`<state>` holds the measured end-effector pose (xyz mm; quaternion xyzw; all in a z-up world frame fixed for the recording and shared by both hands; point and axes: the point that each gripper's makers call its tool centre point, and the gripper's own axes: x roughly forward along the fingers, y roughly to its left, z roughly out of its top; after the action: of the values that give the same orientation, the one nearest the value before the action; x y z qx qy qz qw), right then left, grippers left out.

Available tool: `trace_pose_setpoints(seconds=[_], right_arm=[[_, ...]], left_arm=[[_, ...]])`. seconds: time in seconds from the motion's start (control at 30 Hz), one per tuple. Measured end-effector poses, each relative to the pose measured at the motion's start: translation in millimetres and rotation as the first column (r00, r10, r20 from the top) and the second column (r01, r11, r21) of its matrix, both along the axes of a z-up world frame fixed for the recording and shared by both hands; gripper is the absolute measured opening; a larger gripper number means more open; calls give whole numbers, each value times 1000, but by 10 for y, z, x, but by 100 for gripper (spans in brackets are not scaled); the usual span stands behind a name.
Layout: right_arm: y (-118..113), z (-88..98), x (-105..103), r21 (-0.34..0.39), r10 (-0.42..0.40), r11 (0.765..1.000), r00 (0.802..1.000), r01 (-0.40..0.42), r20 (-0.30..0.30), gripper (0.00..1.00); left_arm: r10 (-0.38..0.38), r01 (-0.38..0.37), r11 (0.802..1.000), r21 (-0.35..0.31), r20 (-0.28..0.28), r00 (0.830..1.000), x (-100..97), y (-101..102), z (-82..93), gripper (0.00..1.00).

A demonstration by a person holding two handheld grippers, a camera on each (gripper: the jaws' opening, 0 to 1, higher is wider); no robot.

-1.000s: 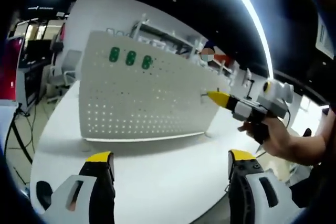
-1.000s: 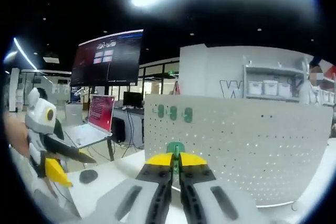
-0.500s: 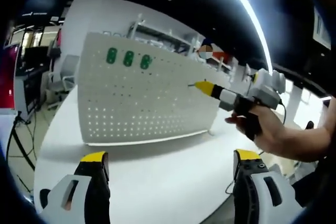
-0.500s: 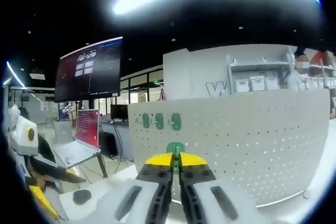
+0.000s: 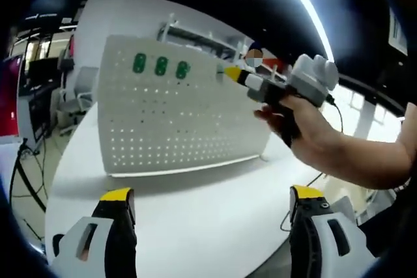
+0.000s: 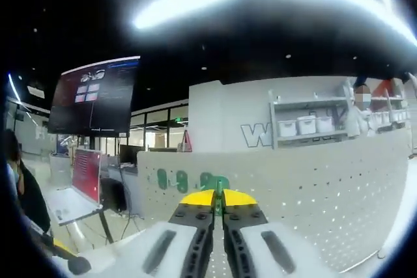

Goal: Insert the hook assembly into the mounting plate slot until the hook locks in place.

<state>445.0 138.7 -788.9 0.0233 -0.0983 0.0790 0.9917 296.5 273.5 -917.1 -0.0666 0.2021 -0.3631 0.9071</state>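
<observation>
My right gripper (image 5: 229,73) has risen toward the top row of the white perforated mounting plate (image 5: 163,128), its yellow tips now just beside the three rounded green hooks (image 5: 160,66) seated there. In the right gripper view those jaws are pressed together on a green plastic hook assembly (image 6: 217,185), mostly hidden behind them. My left gripper (image 5: 212,206) hangs spread wide, holding nothing, over the smooth white table (image 5: 195,219). The plate stands upright, dotted with regular small holes.
</observation>
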Motion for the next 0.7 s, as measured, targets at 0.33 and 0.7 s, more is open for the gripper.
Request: trace_pose_setpoints(seconds=[0.33,0.7], right_arm=[[-90,41,303,-4,-59,998,998,60,30,0],[-106,-2,499,-41,-101,994,994,103,49,0]], left_arm=[[4,-4,1000,13,-19,1000,29,37,-75,100],[19,-18,1000,10,-26,999,74,25,-107,100]])
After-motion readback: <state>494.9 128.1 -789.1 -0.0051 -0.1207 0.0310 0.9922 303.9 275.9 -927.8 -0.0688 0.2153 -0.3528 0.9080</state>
